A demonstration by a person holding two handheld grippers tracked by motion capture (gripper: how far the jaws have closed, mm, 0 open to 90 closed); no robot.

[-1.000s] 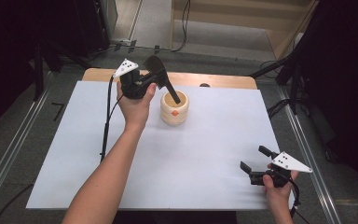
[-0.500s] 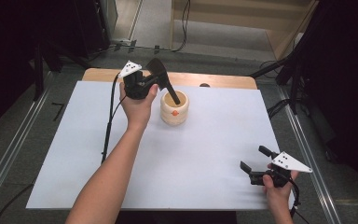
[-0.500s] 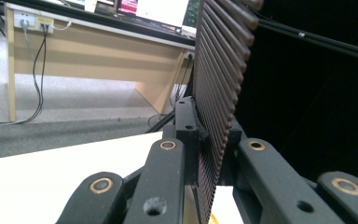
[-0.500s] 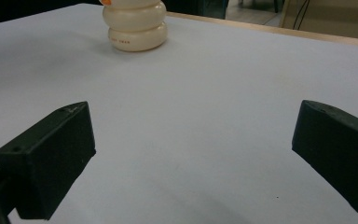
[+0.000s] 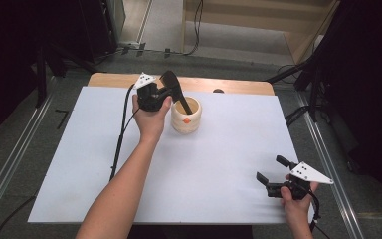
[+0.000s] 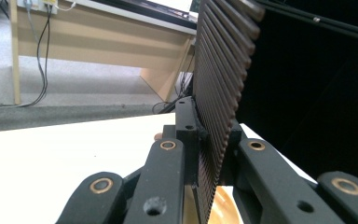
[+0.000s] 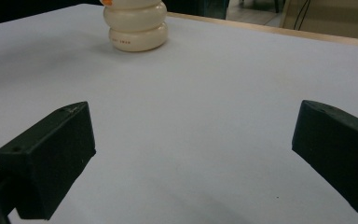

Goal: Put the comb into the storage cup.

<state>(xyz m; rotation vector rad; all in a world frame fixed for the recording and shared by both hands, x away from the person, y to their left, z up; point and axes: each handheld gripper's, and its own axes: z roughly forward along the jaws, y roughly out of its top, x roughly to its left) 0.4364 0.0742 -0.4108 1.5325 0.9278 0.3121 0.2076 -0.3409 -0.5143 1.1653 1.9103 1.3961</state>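
Cream cup with left gripper's black ribbed tool inside.

The table has a light wooden top, bare only as a strip along its far edge. A white sheet covers the rest, reaching close to the left, right and near edges. A cream cup stands upright on the sheet, near the far edge and about midway between the left and right edges; it has ribbed, rounded sides and a small orange mark. A small dark spot sits on the wooden strip beyond the cup.
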